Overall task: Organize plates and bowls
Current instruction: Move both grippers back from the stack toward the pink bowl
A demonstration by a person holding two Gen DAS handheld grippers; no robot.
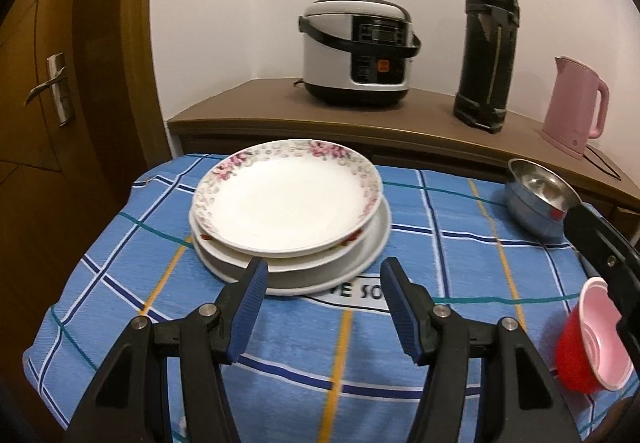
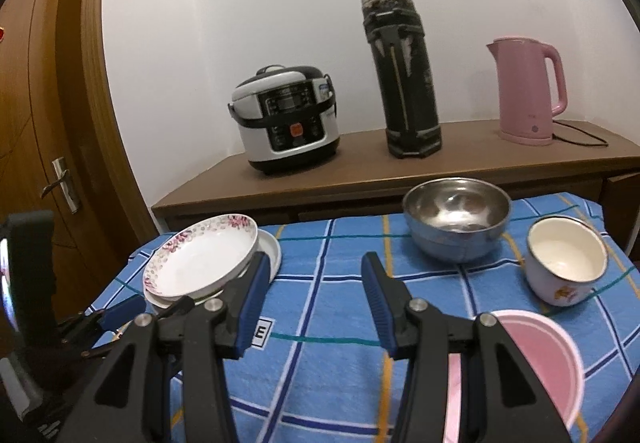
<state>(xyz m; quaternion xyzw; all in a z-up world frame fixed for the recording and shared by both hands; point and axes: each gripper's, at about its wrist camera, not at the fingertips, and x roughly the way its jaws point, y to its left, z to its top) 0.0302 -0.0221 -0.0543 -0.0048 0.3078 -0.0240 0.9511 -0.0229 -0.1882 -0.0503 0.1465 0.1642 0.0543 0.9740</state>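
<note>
Three plates are stacked on the blue checked cloth, with a flower-rimmed plate on top. My left gripper stands open just in front of the stack, with nothing between its pads. My right gripper is open over bare cloth. A red bowl with a pink inside leans against the outer side of its right finger, not between the jaws. Beyond it stand a steel bowl and a white enamel bowl.
A wooden sideboard behind the table carries a rice cooker, a tall black flask and a pink kettle with its cord. A wooden door is at the left. The table's edges drop off left and front.
</note>
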